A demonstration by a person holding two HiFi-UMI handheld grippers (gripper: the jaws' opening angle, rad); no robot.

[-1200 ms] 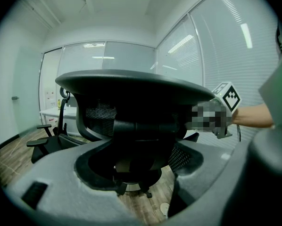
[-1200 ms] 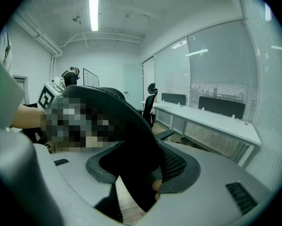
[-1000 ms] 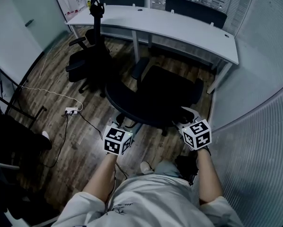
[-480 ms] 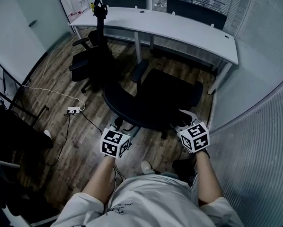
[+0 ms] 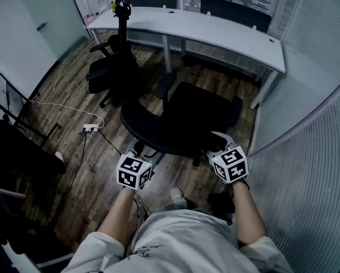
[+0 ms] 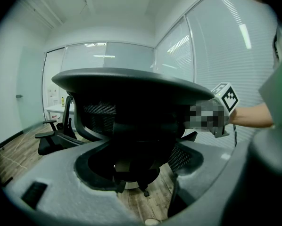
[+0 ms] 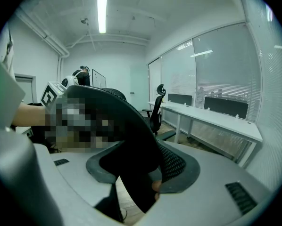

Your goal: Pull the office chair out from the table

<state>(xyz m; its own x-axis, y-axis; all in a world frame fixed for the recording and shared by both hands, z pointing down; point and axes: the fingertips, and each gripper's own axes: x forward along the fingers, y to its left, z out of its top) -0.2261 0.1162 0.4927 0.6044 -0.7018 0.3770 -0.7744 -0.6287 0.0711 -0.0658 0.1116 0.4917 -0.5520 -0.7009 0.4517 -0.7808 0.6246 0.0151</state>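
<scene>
- Roughly centre in the head view, the office chair (image 5: 187, 118) stands on the wood floor, well apart from the white table (image 5: 227, 30), with its backrest turned toward the person.
- All black: broad curved backrest, armrests on both sides, seat facing the table.
- The left gripper (image 5: 139, 159) and right gripper (image 5: 221, 148) sit at the two ends of the backrest's top rim.
- Likely heavy, but it should roll easily on castors. It may swivel if the pull is uneven, so an even two-sided pull looks best.
- A power strip (image 5: 90, 128) and its cable lie on the floor to the left, a possible snag for the wheels.
- Left gripper view: the jaws stand wide, with the dark backrest spine in the gap and no clear squeeze on it. The rim arches above and a castor (image 6: 143, 190) shows below.
- The hard rim looks like the stiff part to hold.
- Right gripper view: the jaws are narrowed onto the backrest edge, with the frame crossing between them and the mesh (image 7: 171, 164) against one jaw.
- The mesh probably gives under load, so the grip belongs on the frame.
</scene>
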